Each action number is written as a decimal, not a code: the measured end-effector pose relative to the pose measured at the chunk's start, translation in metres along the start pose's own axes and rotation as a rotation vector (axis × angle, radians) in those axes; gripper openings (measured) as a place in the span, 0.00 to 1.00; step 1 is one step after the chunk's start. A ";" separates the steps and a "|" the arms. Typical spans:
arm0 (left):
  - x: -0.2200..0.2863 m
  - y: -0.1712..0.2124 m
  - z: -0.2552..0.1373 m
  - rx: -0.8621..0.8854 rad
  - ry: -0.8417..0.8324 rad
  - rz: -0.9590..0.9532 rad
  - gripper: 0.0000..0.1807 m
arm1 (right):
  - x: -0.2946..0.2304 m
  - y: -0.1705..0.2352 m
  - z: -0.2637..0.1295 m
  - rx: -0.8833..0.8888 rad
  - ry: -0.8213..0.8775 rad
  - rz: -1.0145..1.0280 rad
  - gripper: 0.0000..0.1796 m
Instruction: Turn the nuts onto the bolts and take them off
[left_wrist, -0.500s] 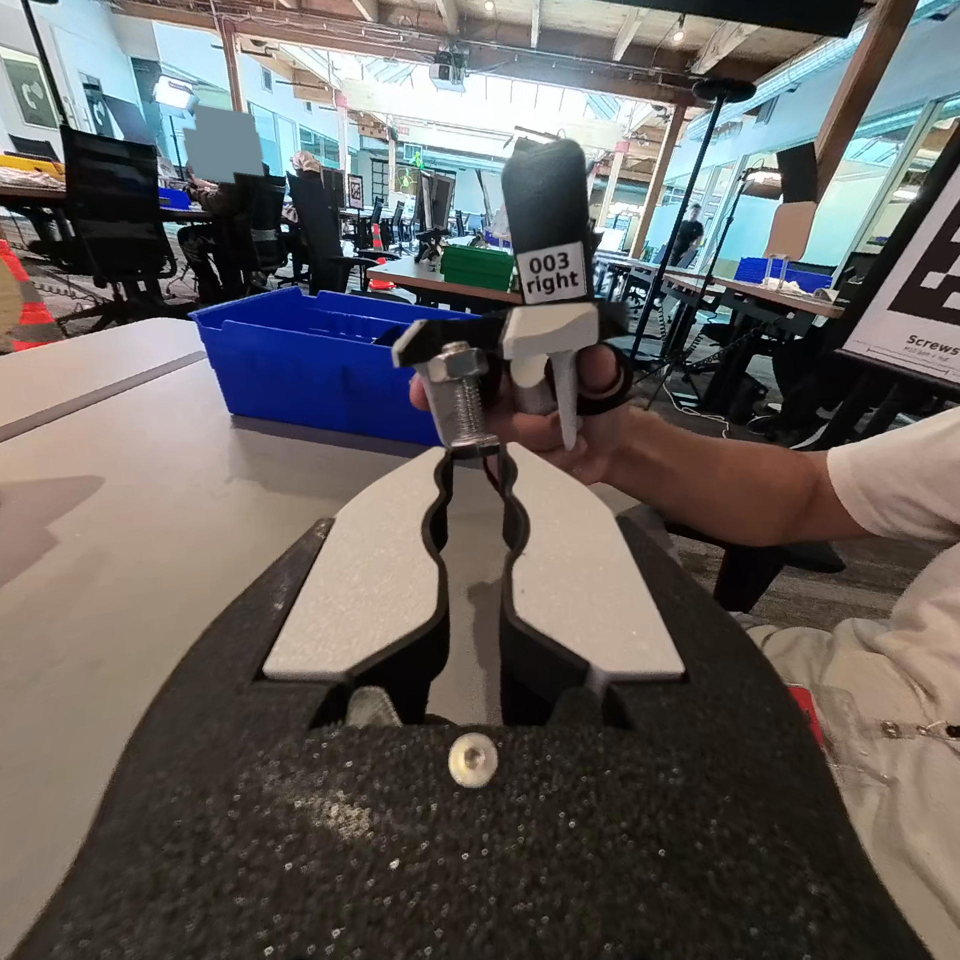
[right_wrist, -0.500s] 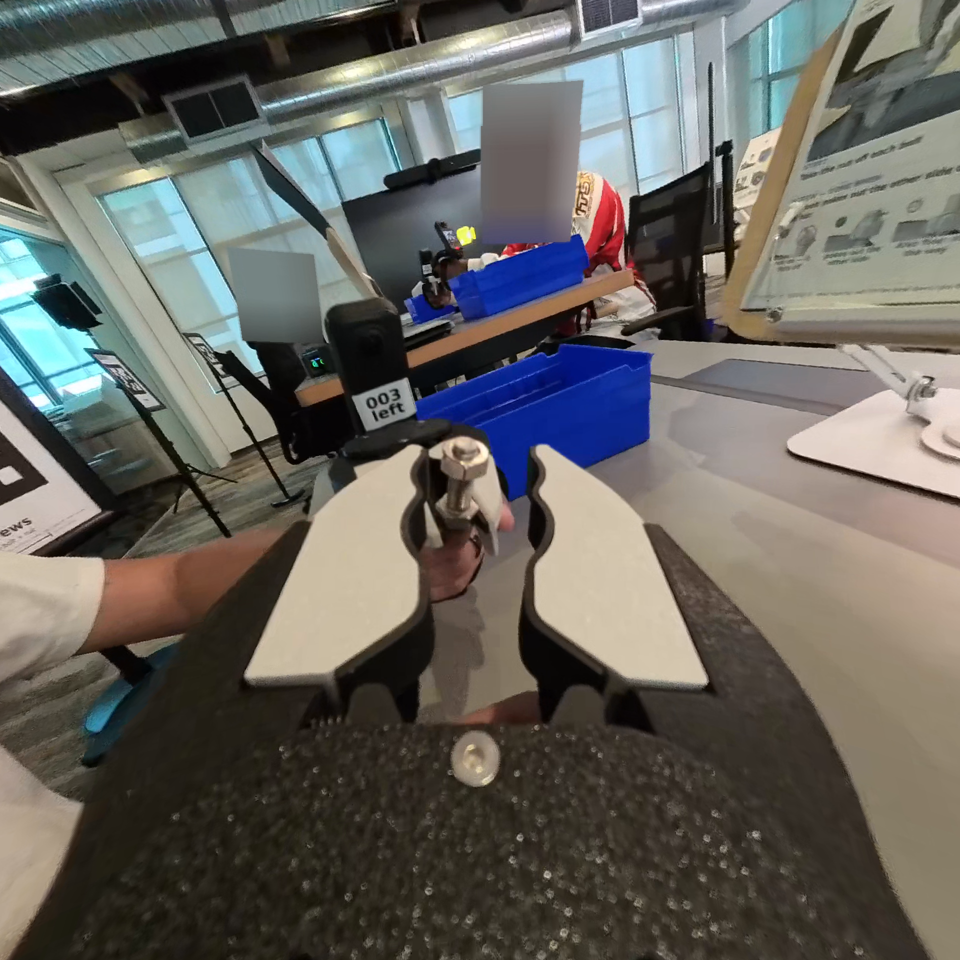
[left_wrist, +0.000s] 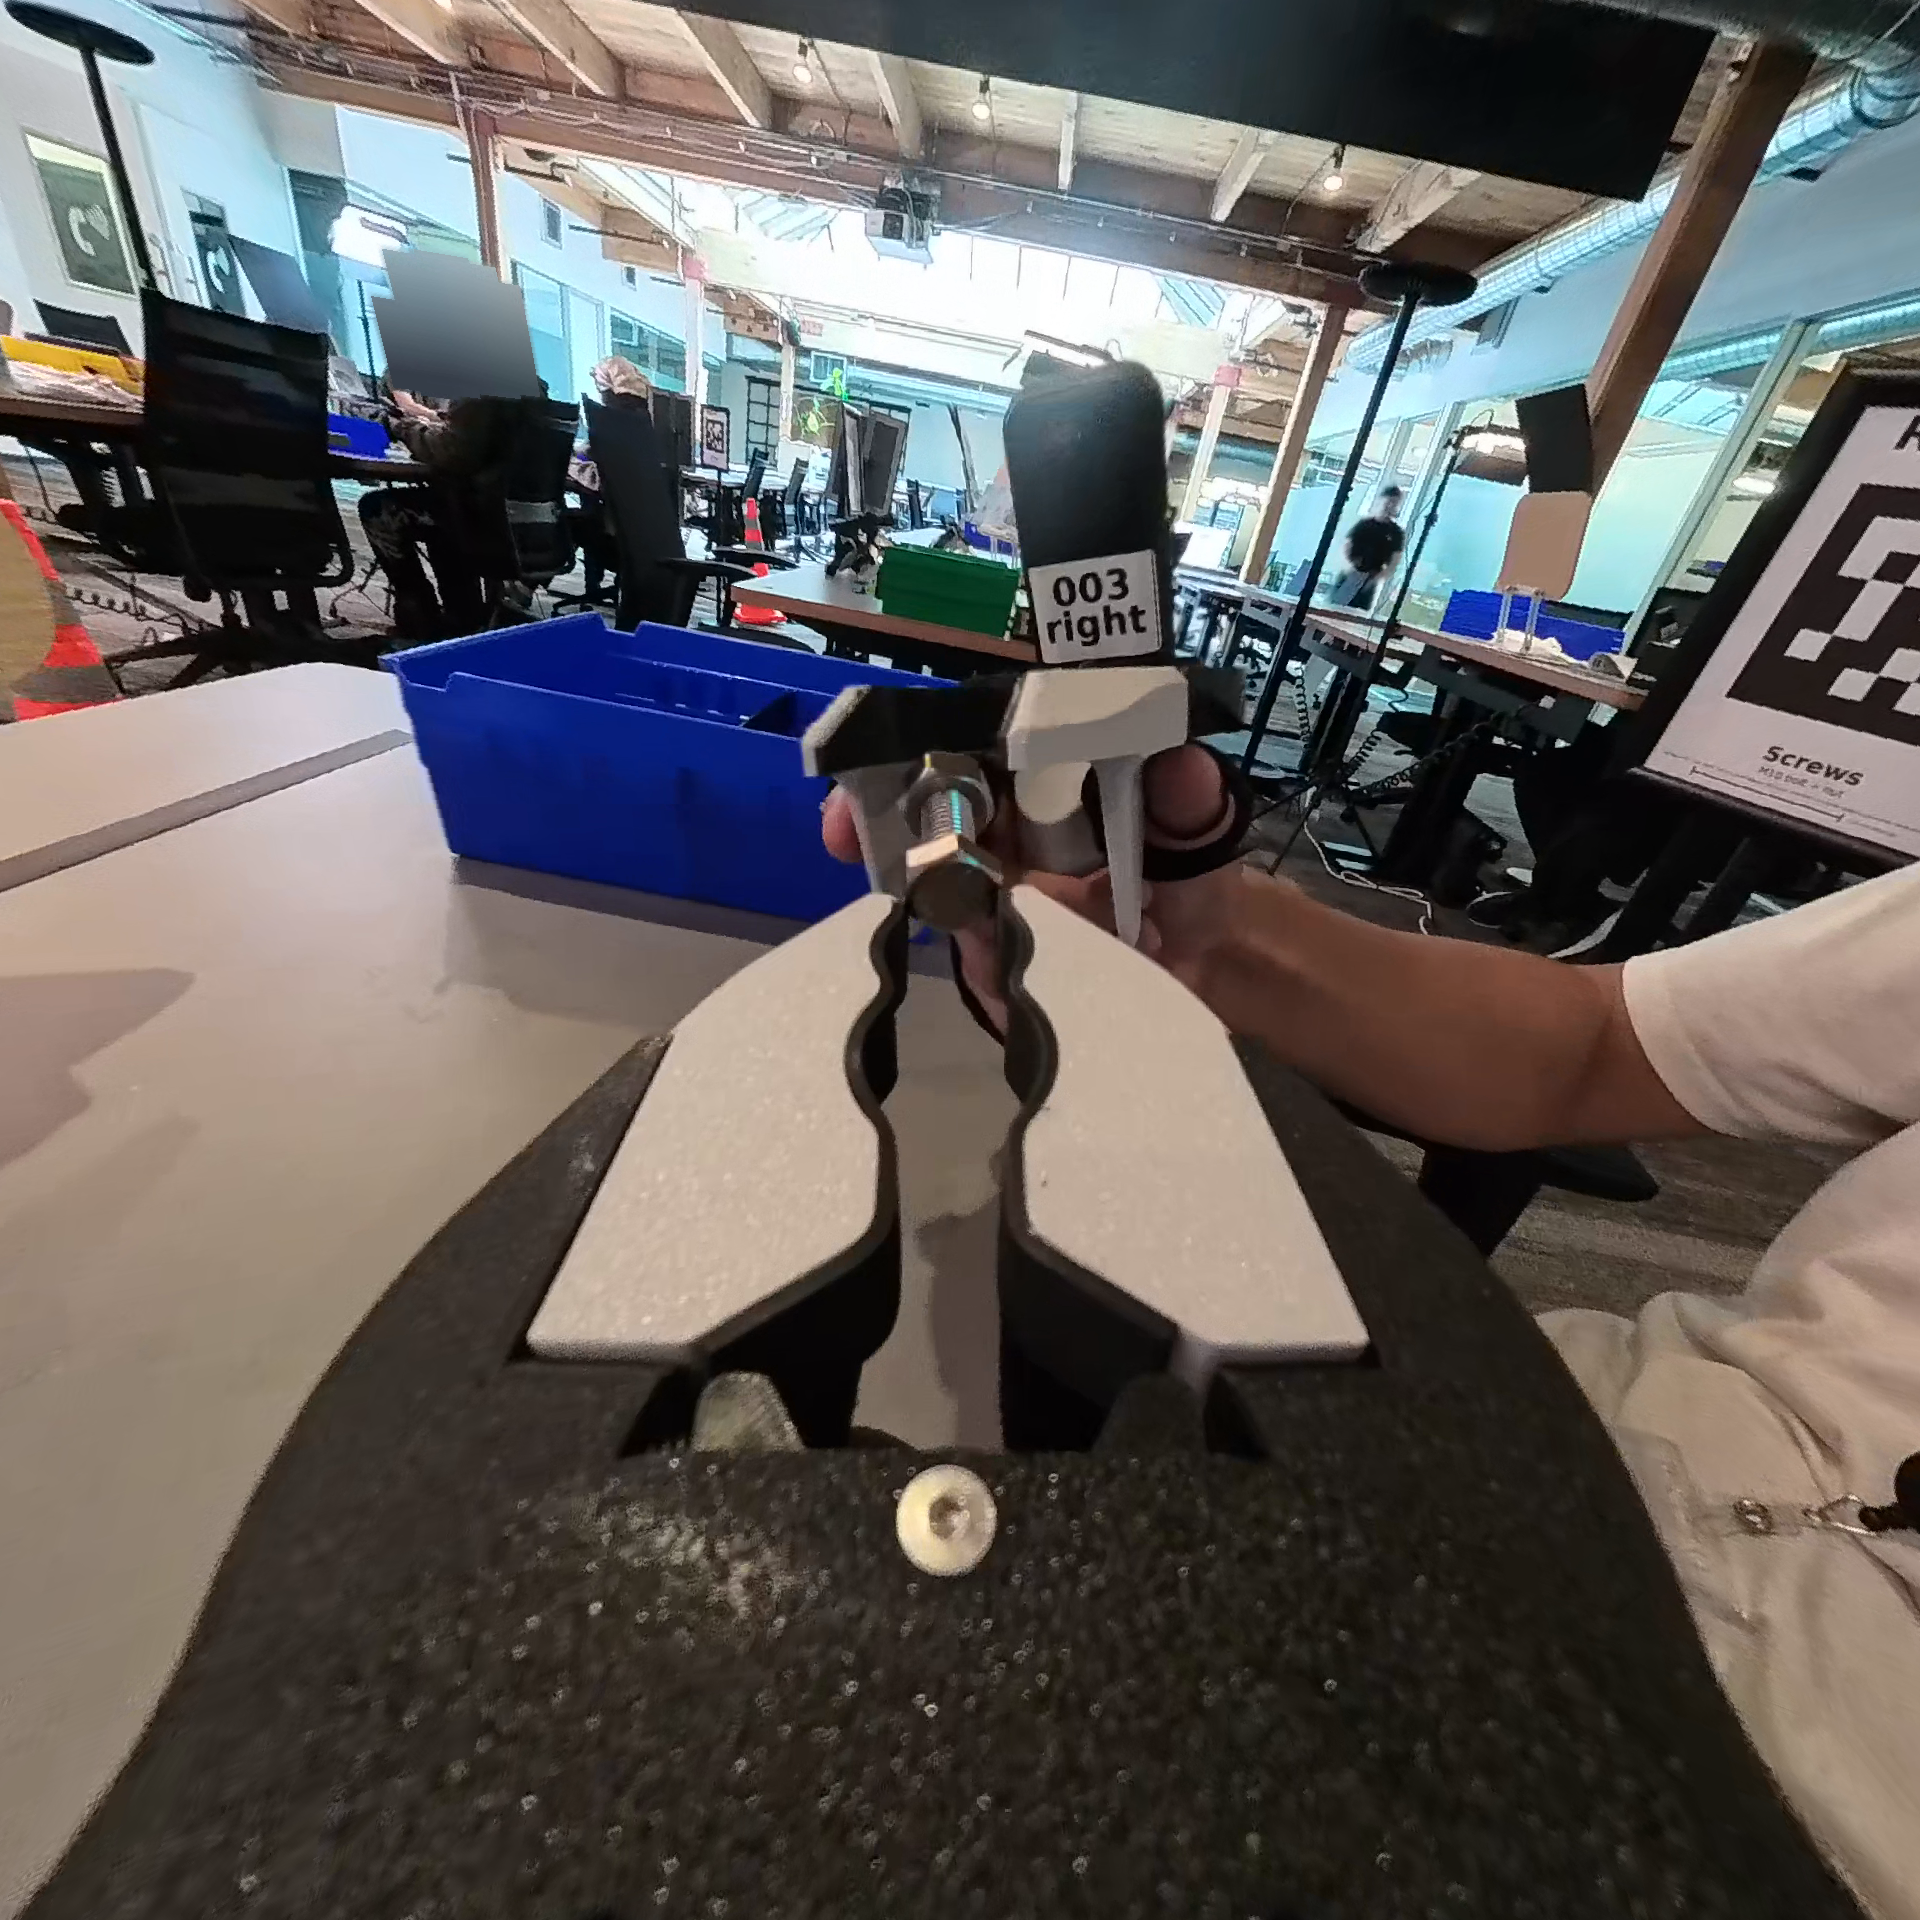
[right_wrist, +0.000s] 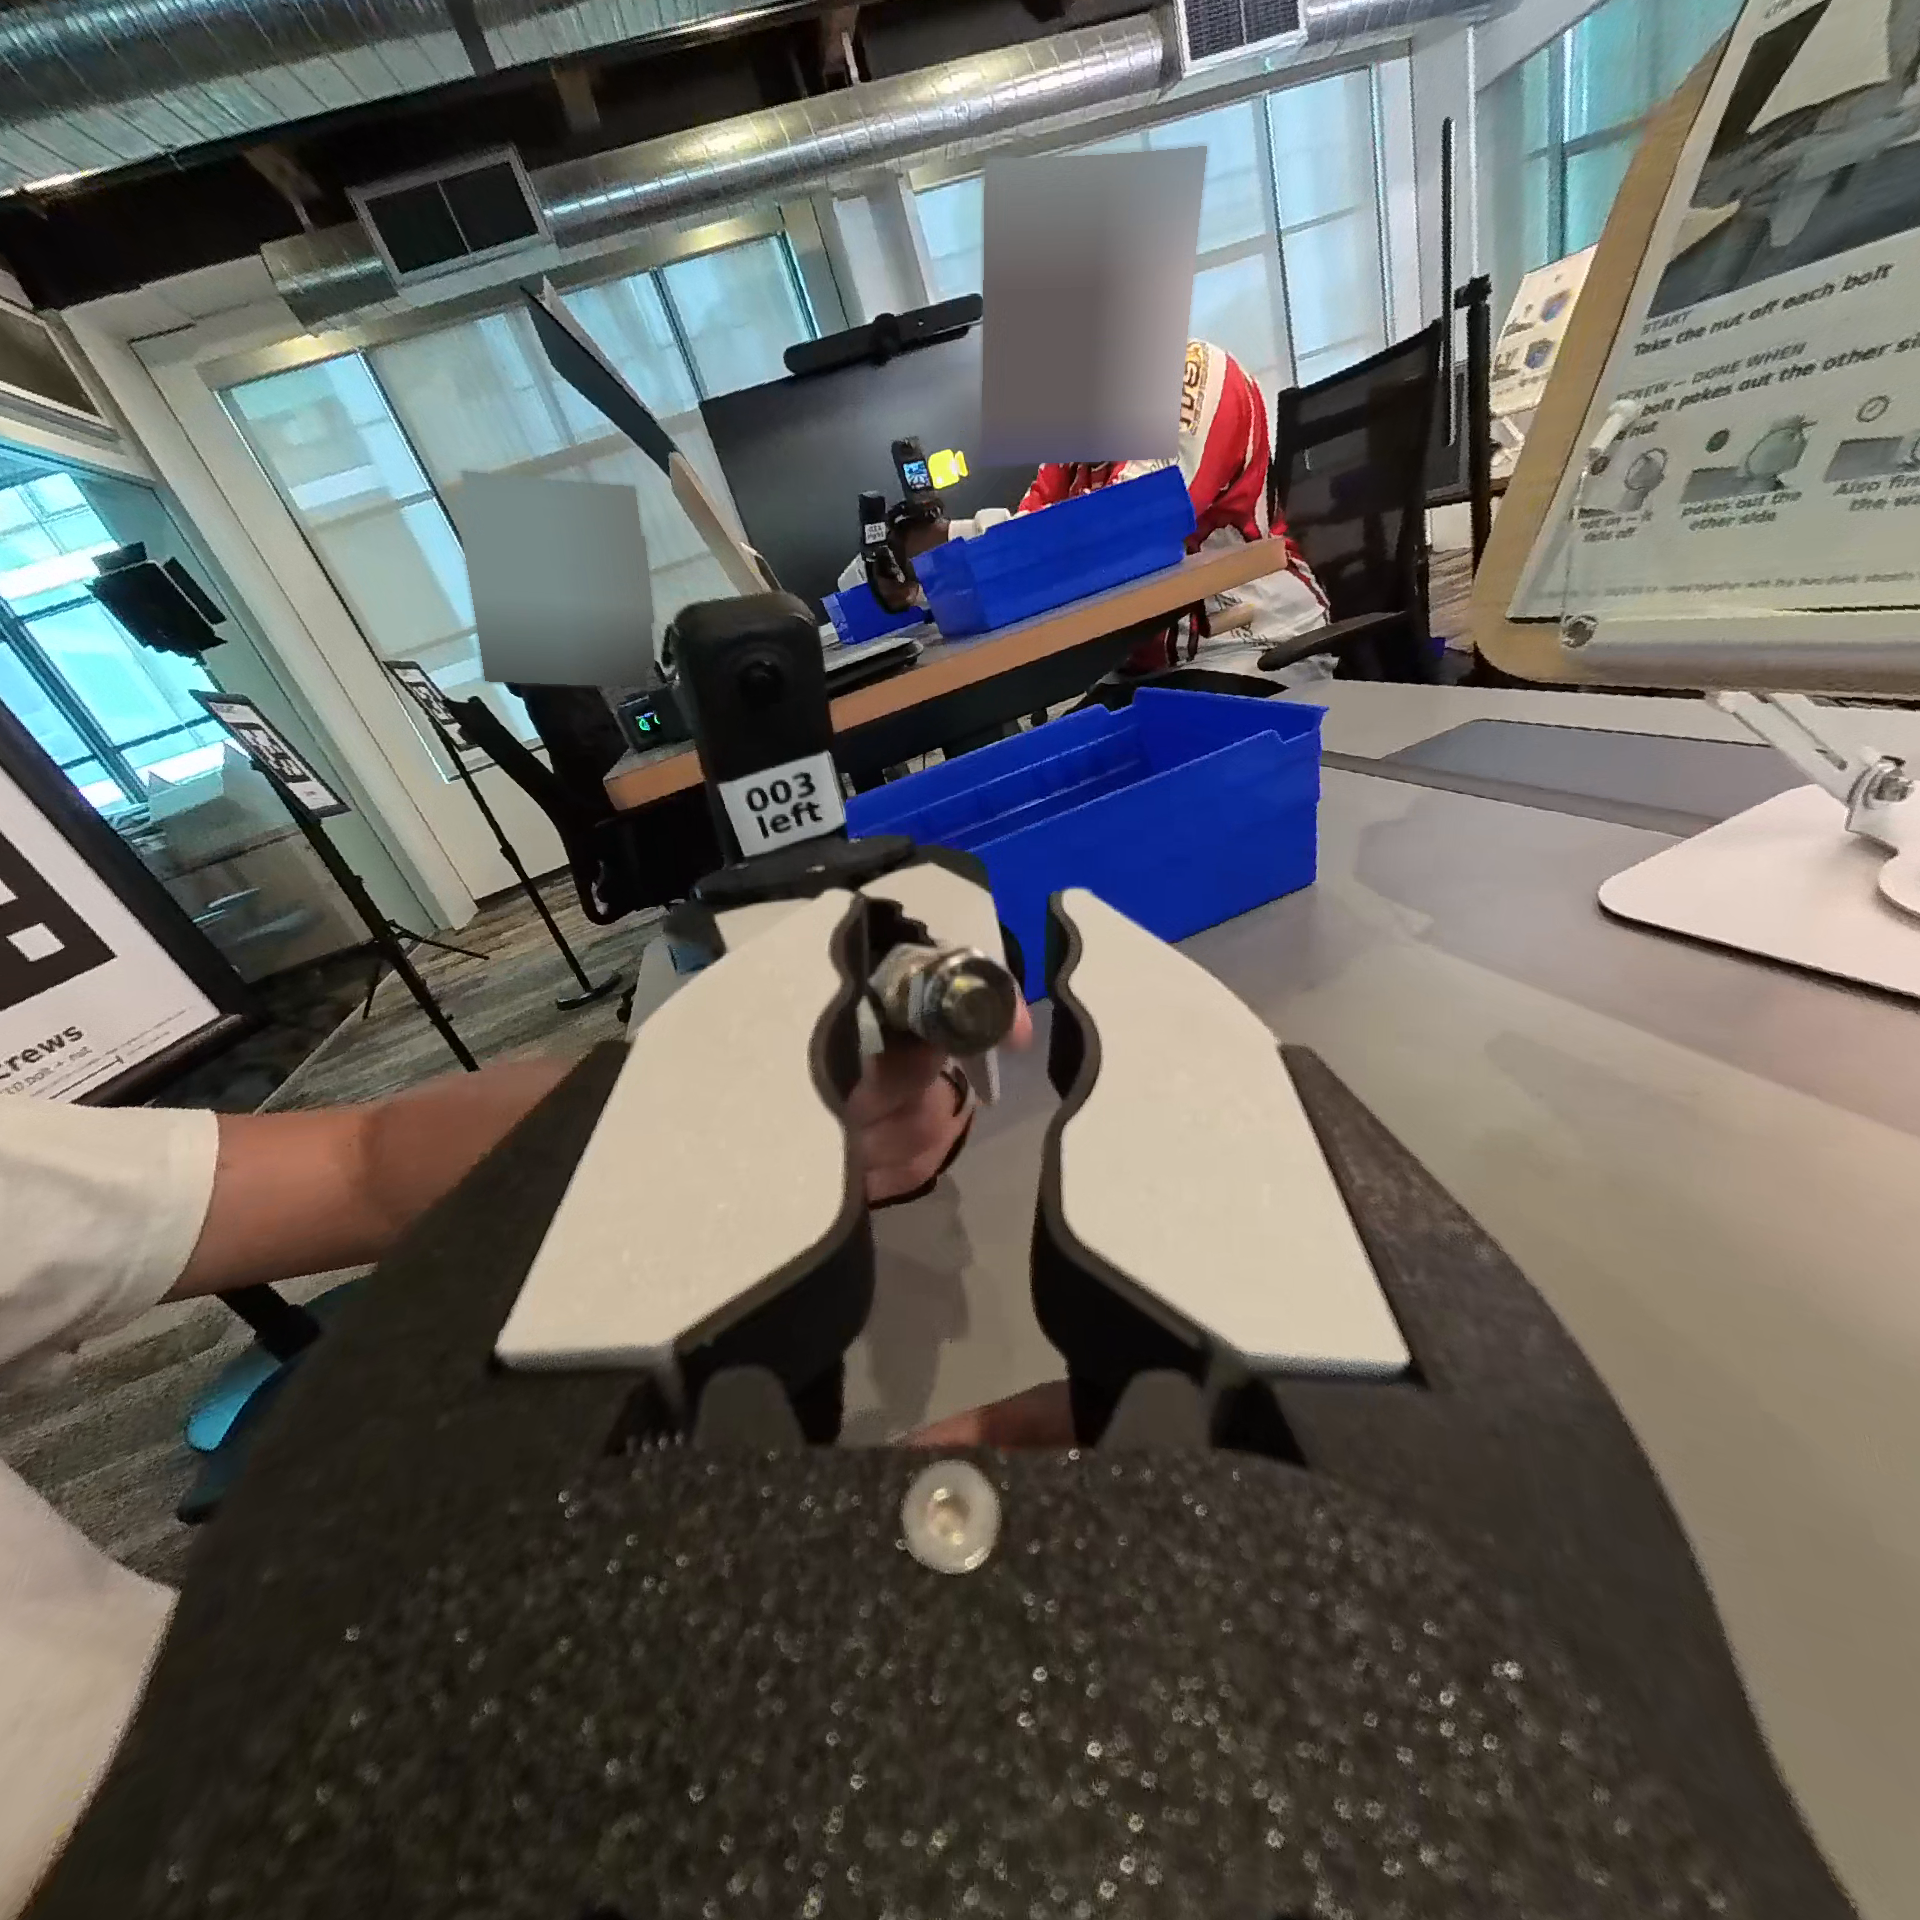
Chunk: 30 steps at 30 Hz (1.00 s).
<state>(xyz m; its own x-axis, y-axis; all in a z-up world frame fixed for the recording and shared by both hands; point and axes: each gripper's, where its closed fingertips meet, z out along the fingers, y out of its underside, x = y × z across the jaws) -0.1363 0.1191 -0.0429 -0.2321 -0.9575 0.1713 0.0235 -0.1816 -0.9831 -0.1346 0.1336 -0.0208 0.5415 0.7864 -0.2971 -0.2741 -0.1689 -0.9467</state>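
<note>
My left gripper (left_wrist: 951, 925) is shut on the head end of a steel bolt (left_wrist: 940, 821) and holds it above the grey table (left_wrist: 260, 1039). The bolt is tilted away from me, towards the right gripper. A hex nut (left_wrist: 938, 774) sits at its far end. My right gripper (right_wrist: 956, 930) is open, with a finger on each side of the nut end (right_wrist: 961, 992), which points at its camera. The nut lies nearer the left finger, and I see no contact. In the left wrist view, the right gripper's white fingers (left_wrist: 1124, 862) stand spread around the bolt.
A blue plastic bin (left_wrist: 623, 769) stands on the table behind the grippers and also shows in the right wrist view (right_wrist: 1143, 821). An instruction board (right_wrist: 1766, 416) on a white stand (right_wrist: 1766, 894) is at the right. People sit at desks beyond. Less than 4 cm separates the two grippers' tips.
The left gripper has tipped the bolt from upright to leaning towards the right gripper. The right gripper has come closer, so the nut end now lies between its open fingers.
</note>
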 end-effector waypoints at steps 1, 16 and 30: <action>-0.001 -0.002 -0.002 0.006 0.001 -0.005 0.09 | 0.001 0.001 -0.003 -0.003 -0.002 -0.004 0.18; 0.012 0.004 -0.006 -0.044 0.140 -0.071 0.08 | -0.009 0.025 -0.017 -0.160 -0.098 -0.075 0.15; 0.016 0.002 -0.005 -0.042 0.114 -0.002 0.14 | -0.013 0.029 -0.016 -0.125 -0.165 -0.015 0.10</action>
<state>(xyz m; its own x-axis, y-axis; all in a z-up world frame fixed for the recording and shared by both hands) -0.1450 0.1048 -0.0429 -0.3412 -0.9249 0.1676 -0.0177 -0.1720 -0.9849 -0.1374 0.1089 -0.0461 0.4041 0.8745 -0.2681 -0.1608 -0.2207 -0.9620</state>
